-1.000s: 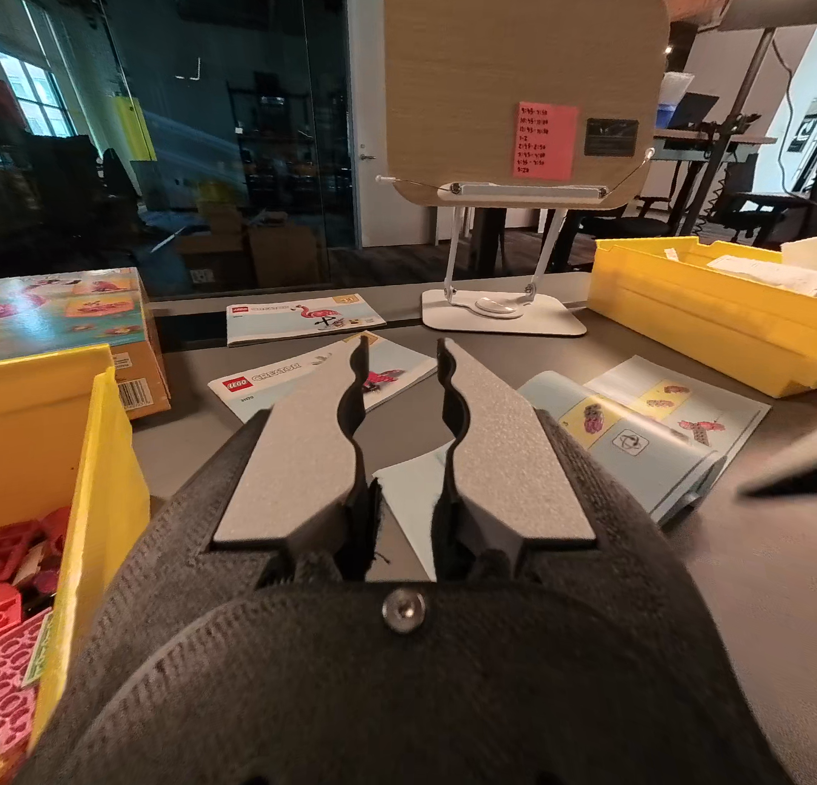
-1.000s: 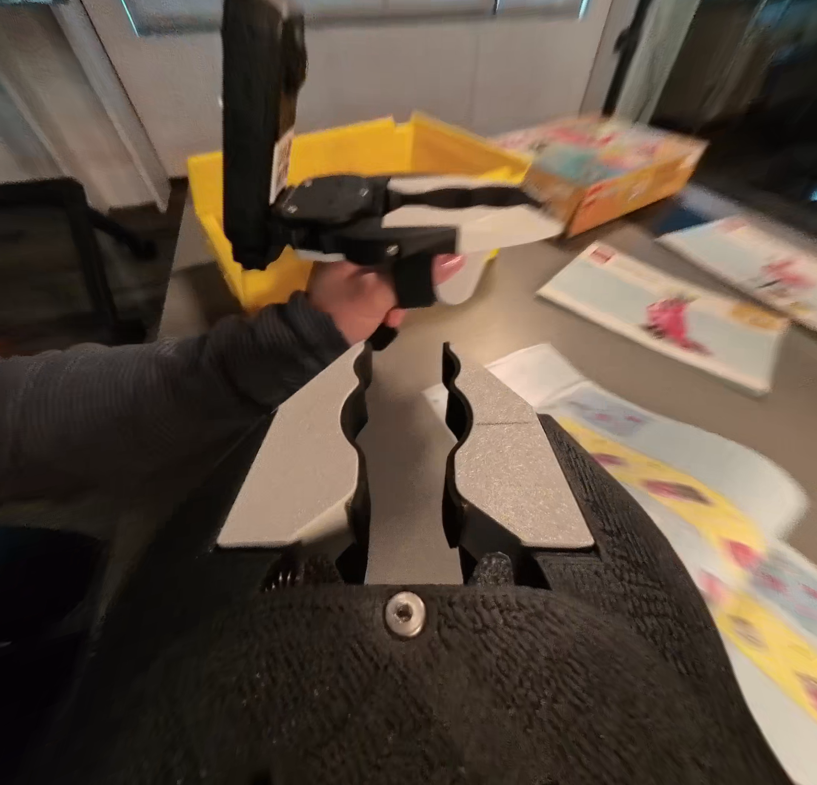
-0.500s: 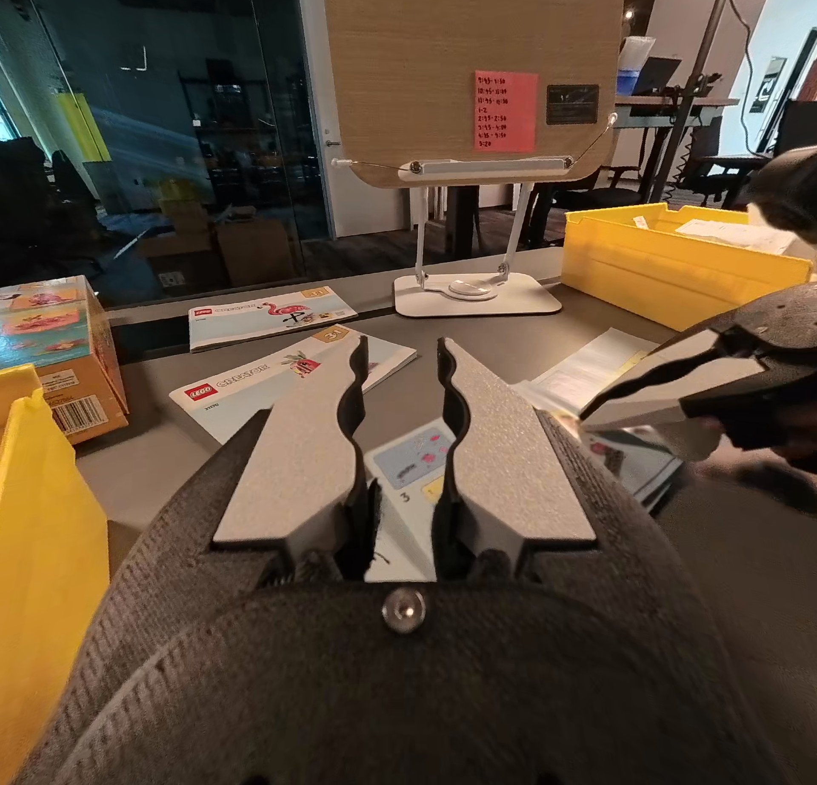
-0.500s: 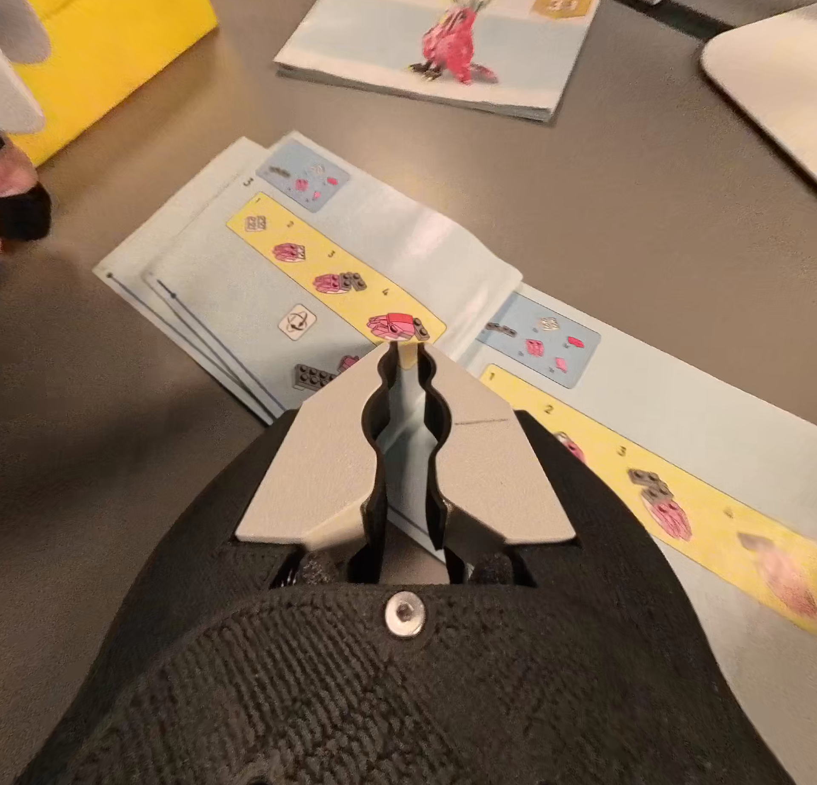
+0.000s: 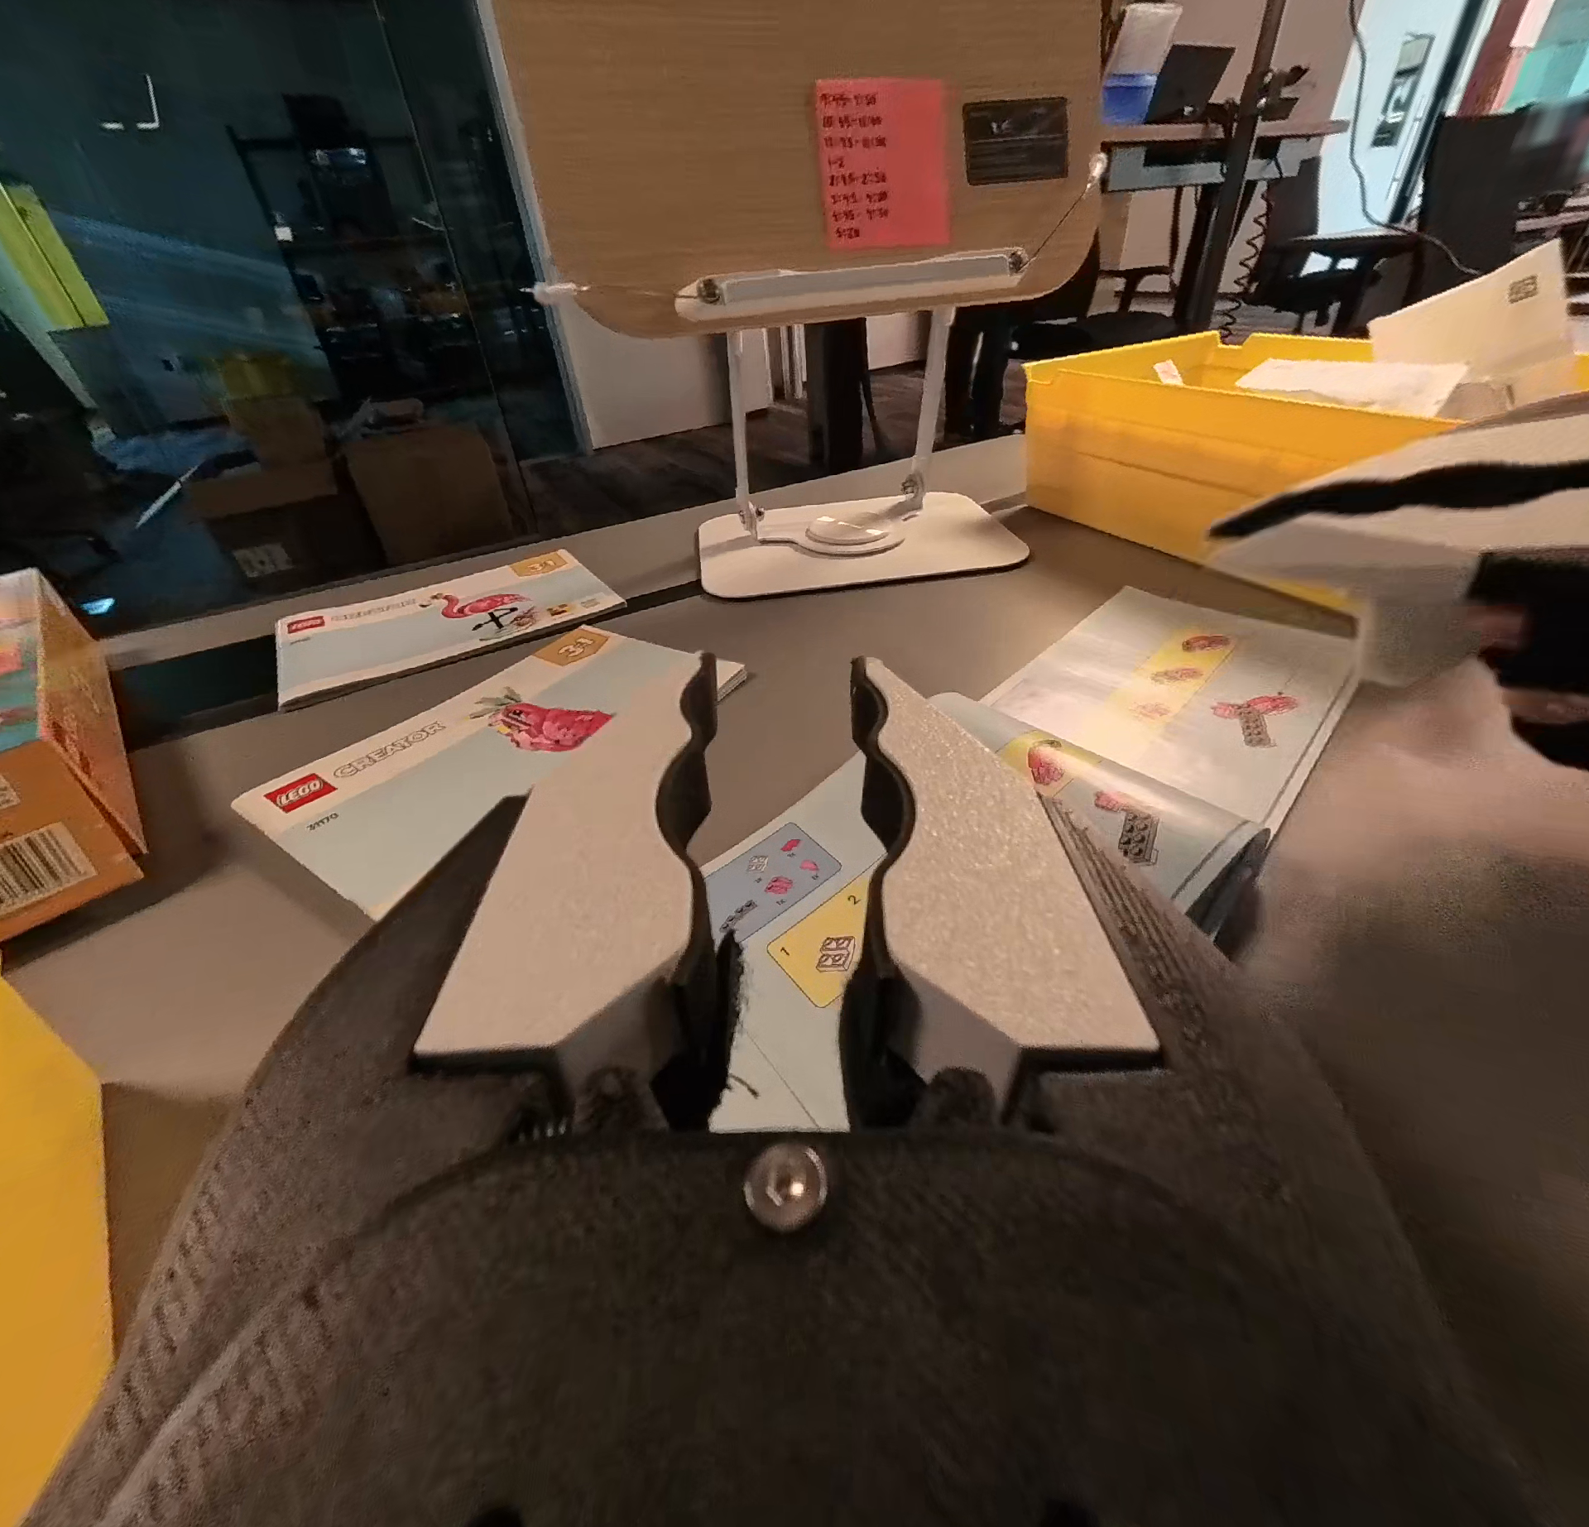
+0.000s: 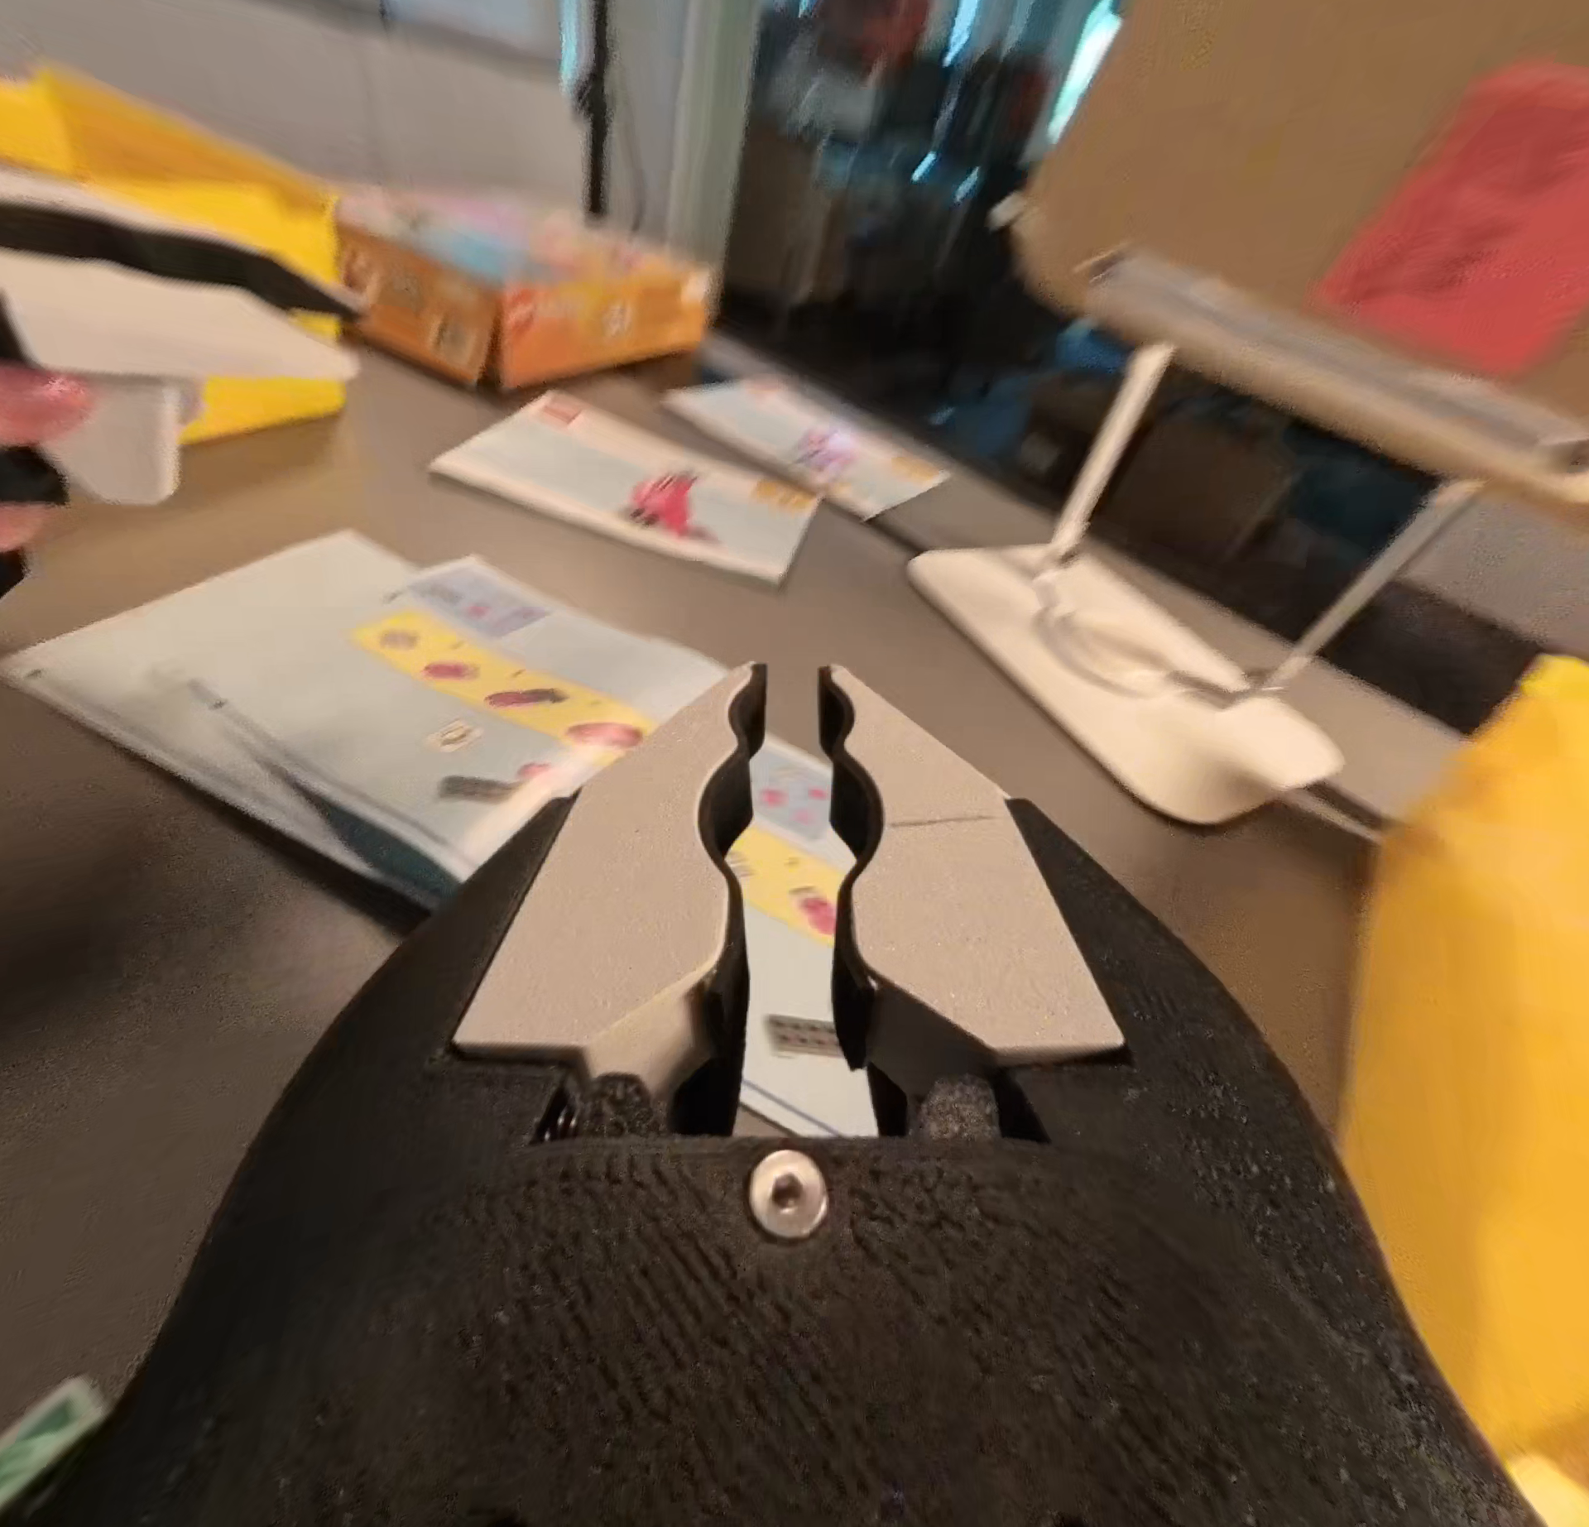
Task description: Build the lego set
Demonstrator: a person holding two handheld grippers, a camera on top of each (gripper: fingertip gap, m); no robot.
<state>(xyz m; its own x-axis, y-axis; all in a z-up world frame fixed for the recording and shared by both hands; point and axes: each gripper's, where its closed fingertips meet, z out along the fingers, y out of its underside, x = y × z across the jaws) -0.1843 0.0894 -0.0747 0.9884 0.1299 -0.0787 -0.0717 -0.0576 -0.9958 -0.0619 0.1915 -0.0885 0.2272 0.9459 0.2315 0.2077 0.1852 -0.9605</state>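
Left wrist view, left gripper (image 5: 781, 669): grey fingers (image 5: 593, 841) spread, nothing between them; they hover over the open light-blue instruction booklet (image 5: 1152, 712) lying on the grey worktop (image 5: 860, 626).
Left wrist view, open booklet: one page curls up in a roll just beside the right-hand finger, so it does not lie flat.
Left wrist view, other gripper: blurred, at the right edge above the booklet; its fingers look almost together.
Left wrist view, closed booklets: two light-blue closed booklets (image 5: 430, 763) lie flat to the left, covers up, each with a red brand logo and pink animal art; wording left unquoted.
Left wrist view, stand: a wooden board on a white stand (image 5: 860, 540) tilts toward the viewer, probably to prop a booklet; a pink handwritten note (image 5: 881, 166) and a dark plate are stuck on it.
Left wrist view, bins: a yellow plastic bin (image 5: 1161, 445) holds papers at right.
Right wrist view, right gripper (image 6: 791, 673): fingers (image 6: 653, 867) nearly together, a narrow slit showing, pinching nothing; the open booklet (image 6: 344, 695) lies just below.
Right wrist view, box: blurred orange cardboard box (image 6: 559, 308) far left; print unreadable.
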